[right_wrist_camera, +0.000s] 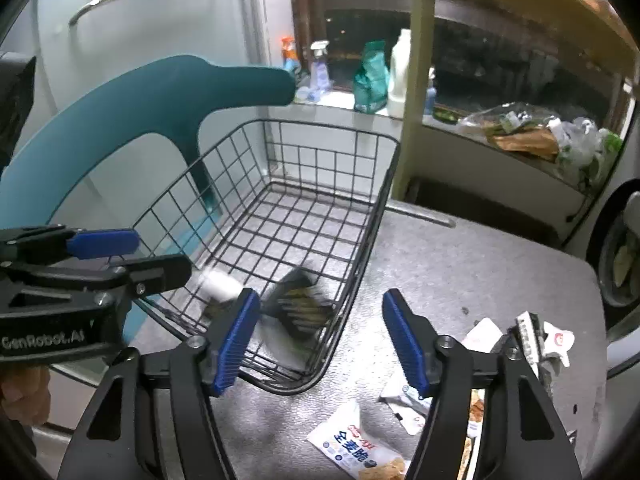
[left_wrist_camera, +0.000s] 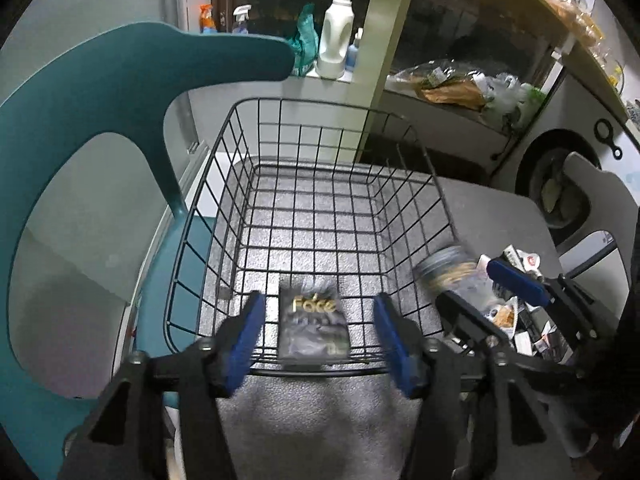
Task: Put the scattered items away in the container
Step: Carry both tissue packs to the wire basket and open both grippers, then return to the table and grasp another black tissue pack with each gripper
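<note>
My left gripper (left_wrist_camera: 320,332) hangs spread over the near rim of the black wire basket (left_wrist_camera: 304,184), nothing between its blue pads (left_wrist_camera: 248,332). My right gripper (right_wrist_camera: 320,340) is spread too, empty, straddling the basket's right near corner.

The basket sits at the left edge of the grey speckled tabletop (right_wrist_camera: 460,264); a teal plastic chair back (left_wrist_camera: 132,76) crowds it on the left. Open tabletop lies right of the basket.

A dark packet reading "Face" in gold (left_wrist_camera: 314,326) is in the basket against its near wall. A blurred round jar-like thing (left_wrist_camera: 448,268) is at the right wall; in or out, I cannot tell.

A white snack pouch with Chinese print (right_wrist_camera: 360,452) and other wrappers (right_wrist_camera: 536,336), partly hidden, litter the near right corner. "GenRobot.AI" marks the left gripper.
</note>
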The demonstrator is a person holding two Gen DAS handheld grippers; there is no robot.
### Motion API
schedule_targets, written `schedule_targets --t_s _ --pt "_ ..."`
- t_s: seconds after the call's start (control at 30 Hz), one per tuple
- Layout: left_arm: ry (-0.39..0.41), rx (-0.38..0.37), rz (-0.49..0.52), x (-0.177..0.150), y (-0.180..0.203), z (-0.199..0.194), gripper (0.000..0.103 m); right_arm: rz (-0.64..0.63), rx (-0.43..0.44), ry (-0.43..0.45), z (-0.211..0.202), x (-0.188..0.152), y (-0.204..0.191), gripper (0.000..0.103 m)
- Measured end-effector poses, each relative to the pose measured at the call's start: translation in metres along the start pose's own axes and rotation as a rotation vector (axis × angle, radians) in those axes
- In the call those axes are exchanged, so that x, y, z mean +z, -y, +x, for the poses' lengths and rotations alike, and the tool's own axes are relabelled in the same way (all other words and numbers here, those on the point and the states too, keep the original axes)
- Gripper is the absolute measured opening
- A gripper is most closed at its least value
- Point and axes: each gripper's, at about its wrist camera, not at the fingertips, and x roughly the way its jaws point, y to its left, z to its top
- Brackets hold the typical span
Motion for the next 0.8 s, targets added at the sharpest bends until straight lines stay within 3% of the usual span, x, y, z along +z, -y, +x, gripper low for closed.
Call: schedule_targets --t_s 0.2,0.37,0.57,0.8 --pt "0.01 -0.012 0.002 -0.002 0.005 -0.01 0.07 0.02 0.014 0.027 -0.022 -0.005 0.004 0.066" --pt "0.024 -0.022 0.014 -0.014 0.014 -0.03 0.07 0.047 -0.009 0.037 -0.056 -0.028 0.03 0.066" --pt "-0.011 -0.055 0.06 -0.047 0.044 -0.041 0.07 0.07 -0.075 -0.016 -0.082 -0.083 0.077 0.066" --pt "-0.118 -0.106 0.156 -0.098 0.101 -0.01 0.07 0.135 -0.104 -0.138 -0.084 -0.159 0.122 0.066"
